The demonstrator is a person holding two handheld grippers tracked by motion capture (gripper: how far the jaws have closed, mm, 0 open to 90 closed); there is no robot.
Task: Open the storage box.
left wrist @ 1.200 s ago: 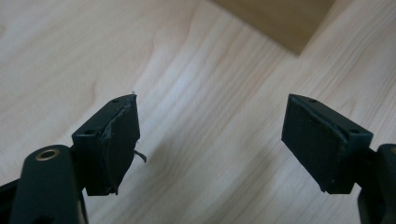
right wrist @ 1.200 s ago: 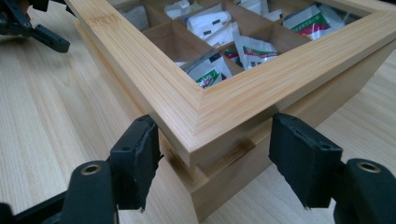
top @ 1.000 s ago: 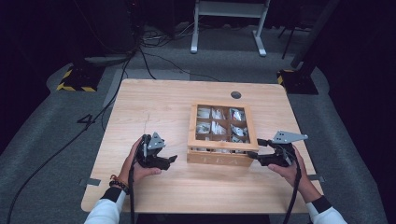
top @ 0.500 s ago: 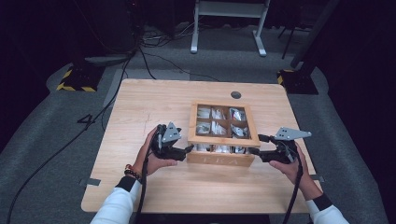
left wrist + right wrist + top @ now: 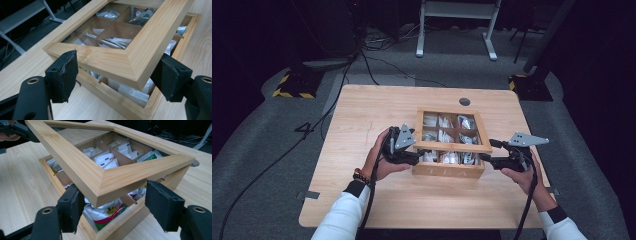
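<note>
Light wooden table [image 5: 362, 130] with rounded corners, round cable hole [image 5: 464, 101] near far edge. Grey carpeted platform [image 5: 257, 150] under it, curved edges. Black cable [image 5: 277, 160] runs across carpet at left. Grey tape strips [image 5: 308, 195] near table's front corners. Yellow-black hazard-striped base [image 5: 292, 93] at far left, dark stand foot with another striped base [image 5: 532, 82] at far right. White metal frame legs [image 5: 454, 25] at back, tangle of cables [image 5: 382, 42] on floor beside. Surroundings dark, black backdrop; light falls on table.
</note>
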